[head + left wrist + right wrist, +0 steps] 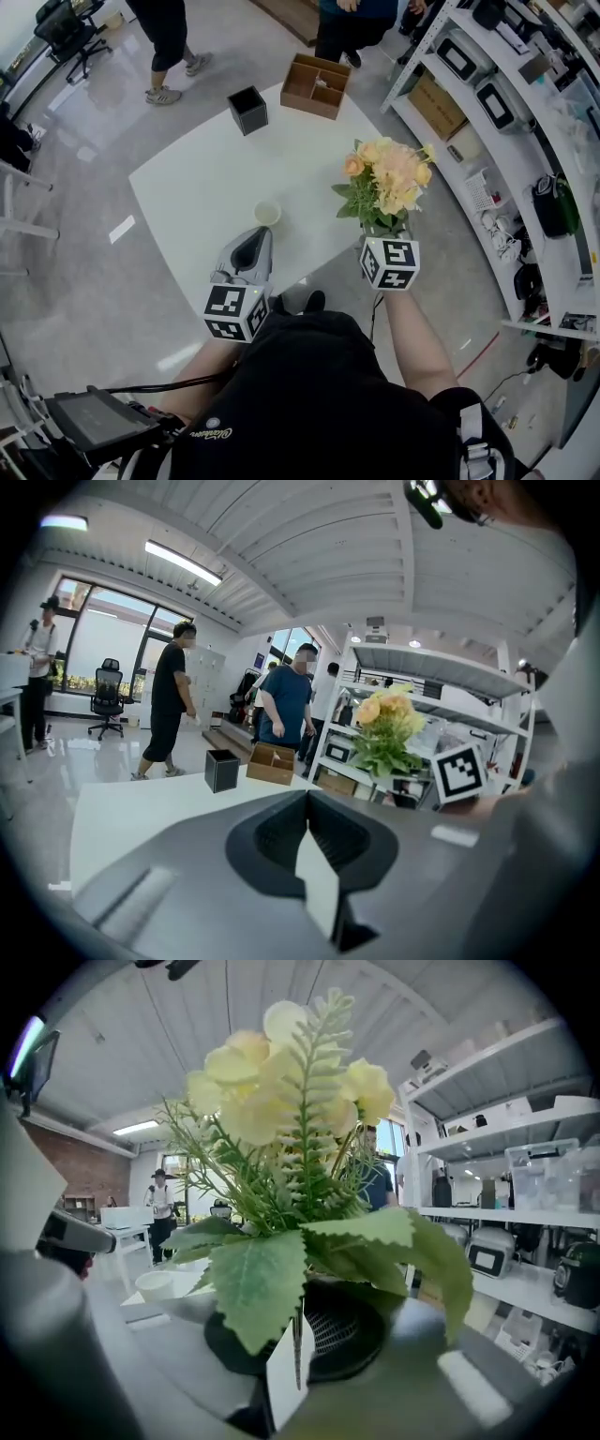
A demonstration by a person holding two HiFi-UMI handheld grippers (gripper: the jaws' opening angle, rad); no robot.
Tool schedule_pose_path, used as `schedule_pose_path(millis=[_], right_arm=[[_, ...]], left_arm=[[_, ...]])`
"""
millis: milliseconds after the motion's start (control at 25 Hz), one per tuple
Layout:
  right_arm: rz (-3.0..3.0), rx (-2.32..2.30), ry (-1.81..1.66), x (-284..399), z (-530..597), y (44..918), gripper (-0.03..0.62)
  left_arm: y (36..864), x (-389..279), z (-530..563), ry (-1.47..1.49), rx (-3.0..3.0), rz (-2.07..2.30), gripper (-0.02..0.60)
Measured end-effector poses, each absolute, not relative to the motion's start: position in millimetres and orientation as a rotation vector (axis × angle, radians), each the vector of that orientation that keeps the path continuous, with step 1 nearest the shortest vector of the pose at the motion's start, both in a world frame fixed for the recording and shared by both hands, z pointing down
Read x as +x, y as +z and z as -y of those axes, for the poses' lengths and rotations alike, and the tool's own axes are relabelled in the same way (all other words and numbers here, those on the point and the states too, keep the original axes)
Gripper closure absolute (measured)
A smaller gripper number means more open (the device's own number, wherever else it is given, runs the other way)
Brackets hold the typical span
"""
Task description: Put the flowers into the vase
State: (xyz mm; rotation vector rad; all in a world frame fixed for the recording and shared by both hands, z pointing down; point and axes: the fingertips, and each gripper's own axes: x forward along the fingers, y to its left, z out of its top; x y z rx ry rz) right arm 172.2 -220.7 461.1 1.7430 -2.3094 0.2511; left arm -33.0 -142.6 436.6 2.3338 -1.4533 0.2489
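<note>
A bunch of yellow and peach artificial flowers (389,178) with green leaves is held up above the table's right edge. My right gripper (384,231) is shut on its stems, which run down between the pads (298,1335). The blooms (281,1101) fill the right gripper view. The same flowers (386,726) show at the right of the left gripper view. My left gripper (255,236) rests low over the white table (187,187) near its front edge, jaws together with nothing between them (307,803). A black square container (247,110) stands at the far side of the table.
A brown wooden box (316,86) sits at the table's far corner, and a small cream cup (267,213) stands just beyond my left gripper. Shelving with appliances (497,94) runs along the right. People stand beyond the table (169,37).
</note>
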Motion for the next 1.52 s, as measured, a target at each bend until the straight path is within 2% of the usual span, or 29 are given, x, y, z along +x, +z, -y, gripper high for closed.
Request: schedule_pose_path(millis=[440, 1080, 1240, 1520], right_arm=[[2.328, 1.759, 0.245, 174.7, 206.5, 463.0, 0.560], [2.590, 1.362, 0.195, 62.1, 190.0, 442.6, 0.559], [2.674, 1.329, 0.181, 48.9, 194.9, 415.7, 0.559], [2.908, 1.293, 0.057, 21.0, 205.3, 314.9, 0.559]], left_arm=[[429.6, -32.7, 148.3, 0.233, 2.344, 1.488, 0.575], [425.7, -83.8, 108.8, 0.192, 2.150, 1.727, 0.575], [428.8, -94.0, 106.6, 0.179, 2.114, 1.760, 0.575], [424.9, -102.1, 109.0, 0.161, 2.120, 1.789, 0.575]])
